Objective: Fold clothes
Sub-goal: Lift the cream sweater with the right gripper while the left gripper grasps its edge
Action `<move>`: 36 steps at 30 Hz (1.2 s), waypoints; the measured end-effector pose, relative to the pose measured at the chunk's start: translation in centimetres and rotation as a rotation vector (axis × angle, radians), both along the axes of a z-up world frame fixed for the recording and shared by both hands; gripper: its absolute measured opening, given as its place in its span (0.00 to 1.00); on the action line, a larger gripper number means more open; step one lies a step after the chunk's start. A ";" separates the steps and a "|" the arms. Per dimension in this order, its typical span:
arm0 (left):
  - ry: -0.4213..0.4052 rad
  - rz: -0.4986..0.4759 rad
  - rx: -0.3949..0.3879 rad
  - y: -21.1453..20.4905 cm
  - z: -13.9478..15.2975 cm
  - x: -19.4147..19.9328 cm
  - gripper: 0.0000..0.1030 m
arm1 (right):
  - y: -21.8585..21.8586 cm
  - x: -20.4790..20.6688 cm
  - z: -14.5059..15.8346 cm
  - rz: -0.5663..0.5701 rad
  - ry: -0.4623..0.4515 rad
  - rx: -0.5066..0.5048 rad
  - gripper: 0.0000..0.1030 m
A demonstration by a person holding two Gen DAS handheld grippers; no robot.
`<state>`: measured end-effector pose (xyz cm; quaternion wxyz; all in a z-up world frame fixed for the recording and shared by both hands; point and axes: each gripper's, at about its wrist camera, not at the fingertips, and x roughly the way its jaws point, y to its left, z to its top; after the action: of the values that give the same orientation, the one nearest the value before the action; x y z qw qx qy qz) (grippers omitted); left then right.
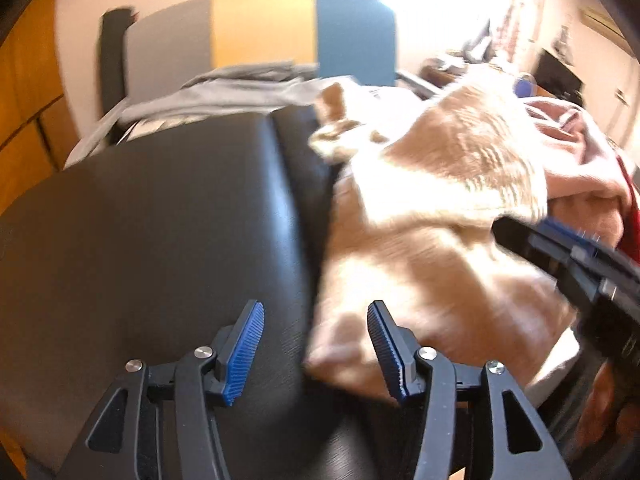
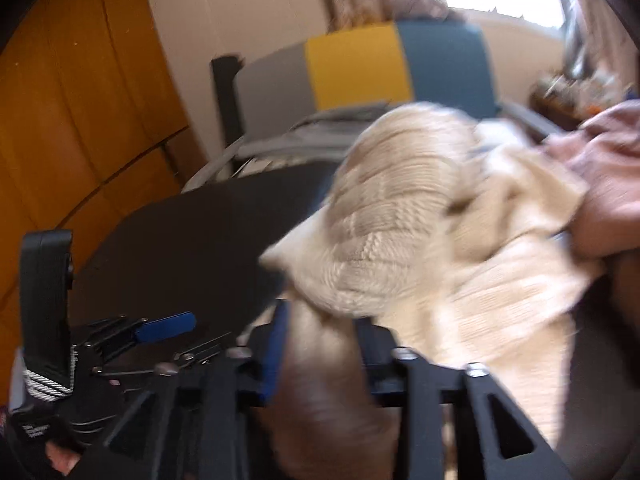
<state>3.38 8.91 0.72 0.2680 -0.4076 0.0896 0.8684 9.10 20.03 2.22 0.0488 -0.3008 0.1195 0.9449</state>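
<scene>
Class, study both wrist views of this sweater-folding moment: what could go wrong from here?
1. A bunch of the cream sweater sits between the right gripper jaws; the blur hides whether they pinch it, so it may slip out.
2. The left gripper is open and empty over the black table, so one side sags.
3. The pink garment touches the sweater and could be dragged along.

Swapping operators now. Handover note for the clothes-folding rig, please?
Left gripper: jaws open, empty, over the black table at the sweater's near edge.
Right gripper: cream knit sweater bunched between its jaws; blur hides whether they grip.
Sweater lies crumpled on the table's right side; pink garment behind it, grey garment on the far chair.
Done: no fold visible.
Left: spread flat, then fold.
</scene>
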 end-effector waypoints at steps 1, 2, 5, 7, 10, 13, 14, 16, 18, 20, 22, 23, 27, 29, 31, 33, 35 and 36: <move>0.016 -0.022 -0.006 0.9 0.2 0.3 0.54 | 0.6 0.4 0.5 -0.039 0.020 0.025 0.52; 0.036 -0.047 -0.005 1.8 0.3 0.4 0.54 | 1.3 0.8 1.1 -0.068 0.035 0.031 0.57; 0.093 -0.112 -0.048 4.2 0.1 1.1 0.54 | 3.4 1.0 2.5 -0.128 0.066 0.028 0.67; 0.133 -0.126 -0.103 5.4 -0.1 1.5 0.54 | 4.8 0.7 3.3 -0.143 0.075 0.004 0.71; 0.144 -0.132 -0.137 6.4 -0.4 2.0 0.55 | 5.6 -0.5 3.2 -0.110 0.048 -0.055 0.76; 0.114 -0.120 -0.117 6.1 -0.4 2.2 0.55 | 5.8 -3.4 2.3 -0.073 -0.017 -0.070 0.75; 0.104 -0.113 -0.111 5.8 -0.4 2.2 0.56 | 6.0 -4.4 1.8 -0.065 -0.042 -0.058 0.60; 0.093 -0.102 -0.106 5.3 -0.2 2.4 0.57 | 6.4 -5.7 1.1 -0.044 -0.080 -0.046 0.21; 0.095 -0.092 -0.105 4.6 0.1 2.5 0.59 | 7.2 -5.4 1.5 -0.048 -0.058 -0.063 0.18; 0.107 -0.076 -0.108 4.1 0.3 1.9 0.59 | 7.9 -4.3 2.6 -0.080 -0.012 -0.042 0.14; 0.132 -0.049 -0.101 3.7 0.8 1.1 0.61 | 9.1 -2.8 4.5 -0.145 0.045 0.017 0.13; 0.145 -0.034 -0.089 3.4 1.0 0.9 0.65 | 10.0 -1.9 5.4 -0.183 0.071 0.033 0.13; 0.129 -0.012 -0.068 3.1 1.2 -0.4 0.75 | 13.4 1.2 8.2 -0.313 0.146 0.071 0.13; 0.099 -0.015 -0.064 3.4 0.9 -1.1 0.75 | 14.7 2.6 9.0 -0.381 0.164 0.108 0.13; 0.064 -0.025 -0.041 3.9 0.7 -2.4 0.75 | 15.5 3.1 8.9 -0.424 0.154 0.123 0.13; 0.045 -0.045 -0.003 4.3 0.9 -2.3 0.75 | 16.3 3.6 8.2 -0.461 0.134 0.116 0.13; 0.038 -0.075 0.034 4.8 1.5 -2.1 0.76 | 16.7 3.5 6.8 -0.465 0.099 0.087 0.13; 0.032 -0.098 0.048 5.3 1.9 -1.8 0.79 | 16.8 3.3 6.0 -0.465 0.082 0.073 0.13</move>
<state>1.60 14.18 2.58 0.3185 -0.3822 0.0927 0.8625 12.38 36.87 8.17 0.2711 -0.2247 0.1530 0.9234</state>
